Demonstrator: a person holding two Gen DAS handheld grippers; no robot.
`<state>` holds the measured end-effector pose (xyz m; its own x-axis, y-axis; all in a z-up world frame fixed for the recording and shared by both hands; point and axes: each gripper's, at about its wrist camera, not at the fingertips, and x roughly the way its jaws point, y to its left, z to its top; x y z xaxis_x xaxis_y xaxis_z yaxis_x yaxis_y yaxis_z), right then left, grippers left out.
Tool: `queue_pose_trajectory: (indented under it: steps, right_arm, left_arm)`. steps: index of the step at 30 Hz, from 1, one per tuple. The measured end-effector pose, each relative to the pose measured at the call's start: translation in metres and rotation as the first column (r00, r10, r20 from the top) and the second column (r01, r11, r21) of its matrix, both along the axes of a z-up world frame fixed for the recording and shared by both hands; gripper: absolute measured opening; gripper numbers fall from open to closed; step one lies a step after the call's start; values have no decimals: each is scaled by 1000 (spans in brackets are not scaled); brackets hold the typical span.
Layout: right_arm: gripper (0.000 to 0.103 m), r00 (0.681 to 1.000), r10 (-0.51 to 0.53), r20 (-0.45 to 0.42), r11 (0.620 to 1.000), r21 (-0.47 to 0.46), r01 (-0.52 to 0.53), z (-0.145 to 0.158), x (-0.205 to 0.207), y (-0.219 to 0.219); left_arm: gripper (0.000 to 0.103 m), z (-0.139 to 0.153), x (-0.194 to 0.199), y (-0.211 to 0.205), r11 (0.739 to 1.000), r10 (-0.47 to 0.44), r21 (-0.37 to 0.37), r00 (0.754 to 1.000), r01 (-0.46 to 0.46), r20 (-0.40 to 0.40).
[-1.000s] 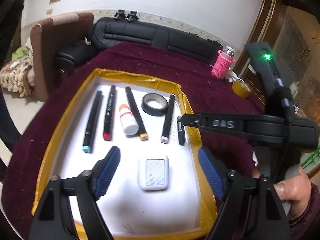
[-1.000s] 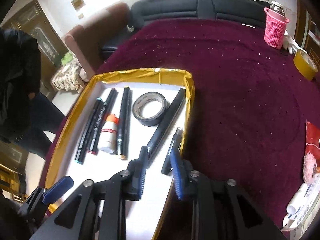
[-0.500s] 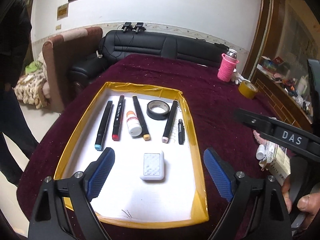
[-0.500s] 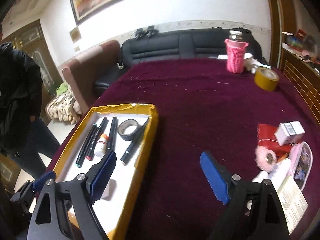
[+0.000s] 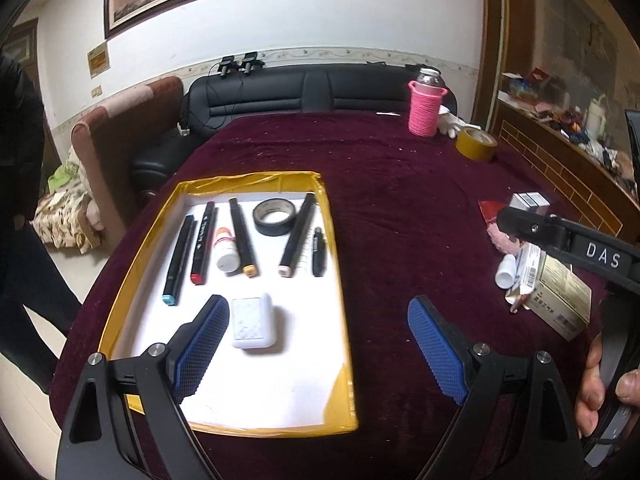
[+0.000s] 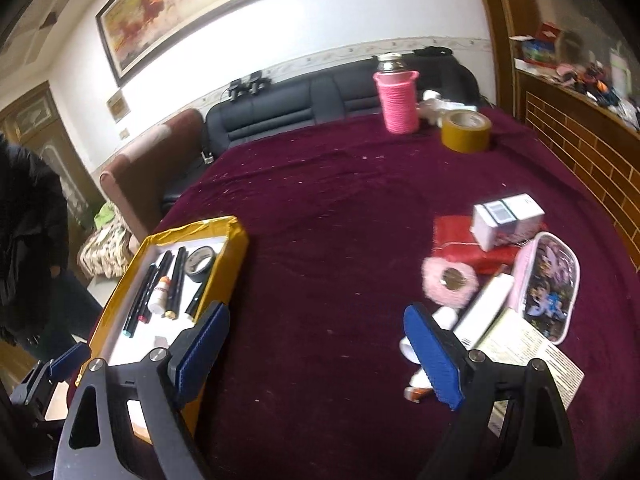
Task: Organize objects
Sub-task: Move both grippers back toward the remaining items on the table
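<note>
Maroon velvet cloth covers the desk, seen from both wrist views. Nearest: left gripper over the near end of the yellow-rimmed tray, jaws spread wide with nothing between the pads; one blue pad sits just beside the white case without touching it. Right gripper hangs over bare cloth between the tray and the pile of loose items, its jaws just opened, wide apart and empty.

Middle ground, in the tray: a row of markers, a small white bottle, a black tape roll, a short black pen close to the right rim. All lie flat and roughly parallel.

To the right, still unsorted: white tube, pink fluffy roll, patterned pouch, small white box on a red packet, a printed leaflet. They overlap and lean on one another.

Far edge: pink-sleeved flask, tan tape roll.

Risks, as judged: the pile is tangled, so closing on the tube may drag the leaflet or nudge the fluffy roll away. A round tube could squirt from the pads. Bringing anything back low over the tray risks clipping the rim or scattering the marker row.
</note>
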<state>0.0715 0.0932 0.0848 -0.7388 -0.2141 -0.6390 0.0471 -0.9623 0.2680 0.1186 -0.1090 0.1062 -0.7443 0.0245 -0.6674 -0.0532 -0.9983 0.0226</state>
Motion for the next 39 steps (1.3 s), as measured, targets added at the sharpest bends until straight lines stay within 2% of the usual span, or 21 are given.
queue_pose_trajectory:
  steps: [13,21,27,30,36,39]
  right_arm:
    - [93,996,-94,3,993,-78,93,-6,8,64]
    - [93,984,-179,-5,975,-132,177,-7,16,112]
    - [93,958,-288,14,943,-169,286,-17,27,161]
    - [93,940,-335,56,918,-203,340,-29,31,185]
    - [93,916,-383,119,883,-245,401,-54,37,215]
    - [93,907,-400,132,870,-255,421,-64,37,224]
  left_arm:
    - [91,-7,-6,53,993,-83,-82,995,86,47]
    - [91,-21,-18,72,988,-120,-80,987,128,107]
    - [91,-30,-35,86,981,-188,-15,971,193,149]
    - [91,-35,-44,100,973,-229,6,961,231,157]
    - [90,-46,-73,128,966,-245,-42,958,254,150]
    - [90,-50,-90,140,960,-269,-38,953,277,139]
